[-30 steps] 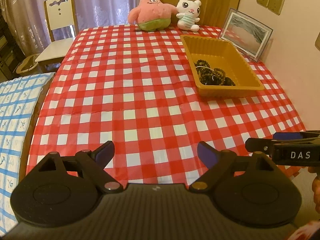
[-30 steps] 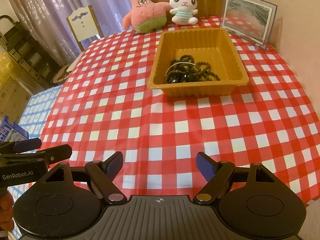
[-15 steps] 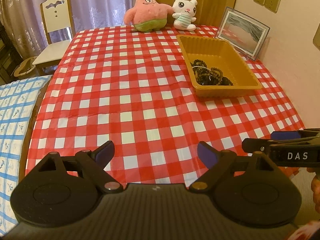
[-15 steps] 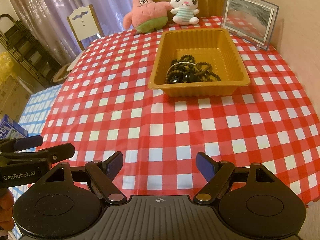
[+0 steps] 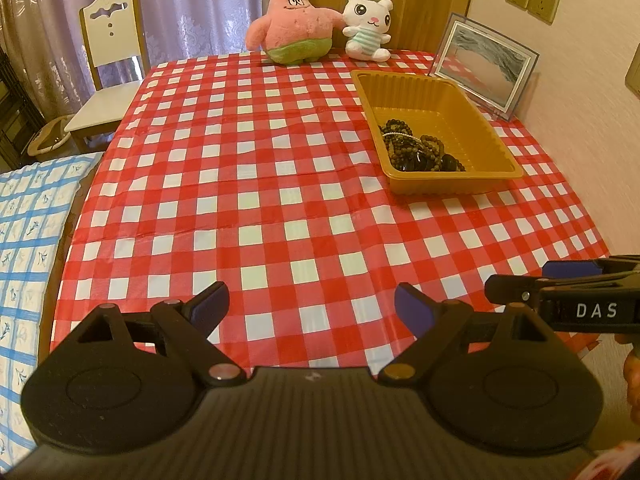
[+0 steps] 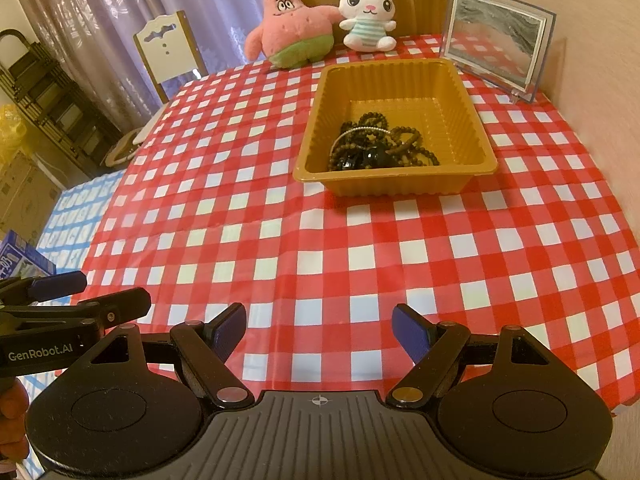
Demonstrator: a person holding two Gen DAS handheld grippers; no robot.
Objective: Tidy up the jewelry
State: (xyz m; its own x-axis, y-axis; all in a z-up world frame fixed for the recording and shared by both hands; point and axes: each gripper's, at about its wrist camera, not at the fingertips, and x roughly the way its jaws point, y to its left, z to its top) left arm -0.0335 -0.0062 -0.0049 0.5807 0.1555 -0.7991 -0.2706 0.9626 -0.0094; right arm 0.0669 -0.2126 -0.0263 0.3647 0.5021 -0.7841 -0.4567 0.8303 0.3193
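Both grippers, left point(image 5: 311, 307) and right point(image 6: 319, 329), hover spread short of the tray point(image 6: 482, 136), where tangled beads point(image 6: 380, 148) look limp, best pinched by one strand.

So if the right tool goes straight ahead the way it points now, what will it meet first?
Probably the near wall of the yellow tray holding the bead jewelry. The right tool is open above bare checkered tablecloth; its height is unclear.

Left claw point(image 5: 311, 307) has drawn back — tray point(image 5: 494, 142) sits farther off.
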